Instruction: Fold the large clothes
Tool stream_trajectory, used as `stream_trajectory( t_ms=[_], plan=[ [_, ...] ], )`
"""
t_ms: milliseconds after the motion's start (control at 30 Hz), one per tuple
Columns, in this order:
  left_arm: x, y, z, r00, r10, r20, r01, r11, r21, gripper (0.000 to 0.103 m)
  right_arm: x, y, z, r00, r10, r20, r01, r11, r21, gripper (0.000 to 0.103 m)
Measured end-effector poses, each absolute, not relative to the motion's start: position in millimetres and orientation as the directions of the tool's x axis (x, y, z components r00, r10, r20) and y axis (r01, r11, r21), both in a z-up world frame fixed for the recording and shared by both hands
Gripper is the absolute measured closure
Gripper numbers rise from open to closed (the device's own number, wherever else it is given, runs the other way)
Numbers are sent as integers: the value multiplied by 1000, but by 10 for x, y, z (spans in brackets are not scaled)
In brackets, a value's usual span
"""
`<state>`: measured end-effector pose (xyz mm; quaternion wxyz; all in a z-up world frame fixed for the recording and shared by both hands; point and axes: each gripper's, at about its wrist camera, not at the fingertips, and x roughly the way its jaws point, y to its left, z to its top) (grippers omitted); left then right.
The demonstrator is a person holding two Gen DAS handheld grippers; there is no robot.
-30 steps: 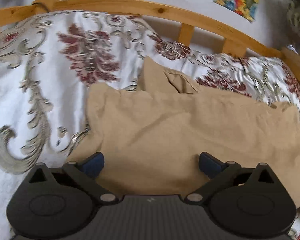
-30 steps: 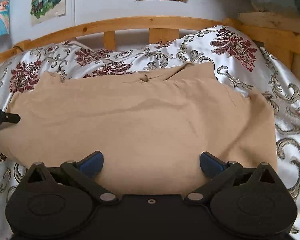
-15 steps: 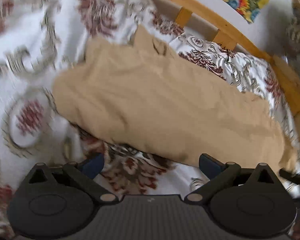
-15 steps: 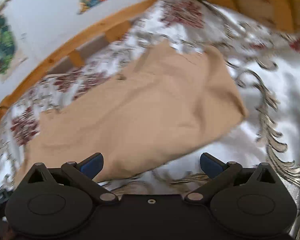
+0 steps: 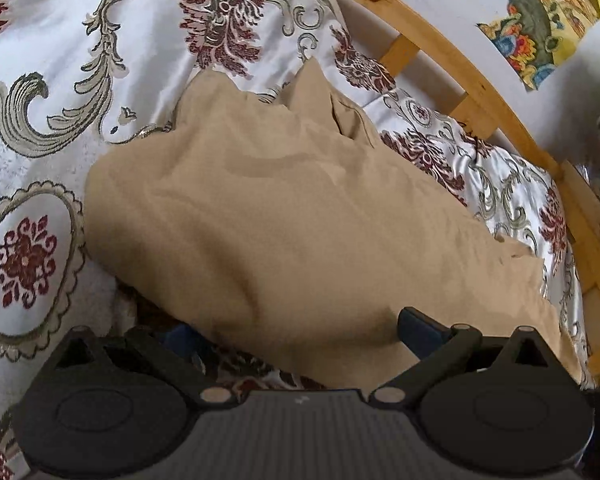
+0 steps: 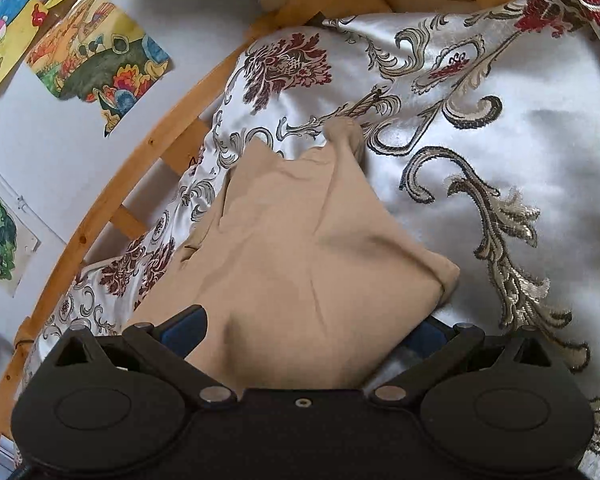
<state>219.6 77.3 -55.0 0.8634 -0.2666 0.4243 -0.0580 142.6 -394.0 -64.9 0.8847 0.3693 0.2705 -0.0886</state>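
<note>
Straddling the tan garment (image 5: 300, 220) edge, both grippers — left (image 5: 300, 330), right (image 6: 306, 330) — gape apart; each should bite all layers before lifting.

- Left black two-finger gripper with blue pads (image 5: 300, 330): jaws spread wide, well apart. Its left blue pad (image 5: 180, 338) sits low and is partly hidden under a fabric edge; its right blue pad (image 5: 420, 326) lies on top of that fabric. Black linkage arms and both round pivot housings fill the near edge of the left wrist view. Nothing pinched between the pads.
- Right black two-finger gripper with blue pads (image 6: 304, 330): jaws likewise spread wide. Its left blue pad (image 6: 184, 326) is in plain view against the fabric; its right blue pad (image 6: 422, 334) is mostly covered by it. No clamping visible.
</note>
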Motion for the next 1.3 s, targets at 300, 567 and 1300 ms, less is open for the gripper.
stream_trajectory(
  t_ms=[300,567,1300],
  plan=[
    [2136,942,-545,660,-284,-695,-282,764,-580,20,1413,-3941,-642,809,-26,-587,422,721,550,30],
    [2096,1055,-565,696,-265,-668,-330,708,-624,60,1310,-4132,-720,809,-19,-587,471,618,629,70],
    [1485,1144,-365,687,-301,-661,-242,763,-599,47,784,-3655,-141,710,-193,-677,458,858,235,79]
  ],
)
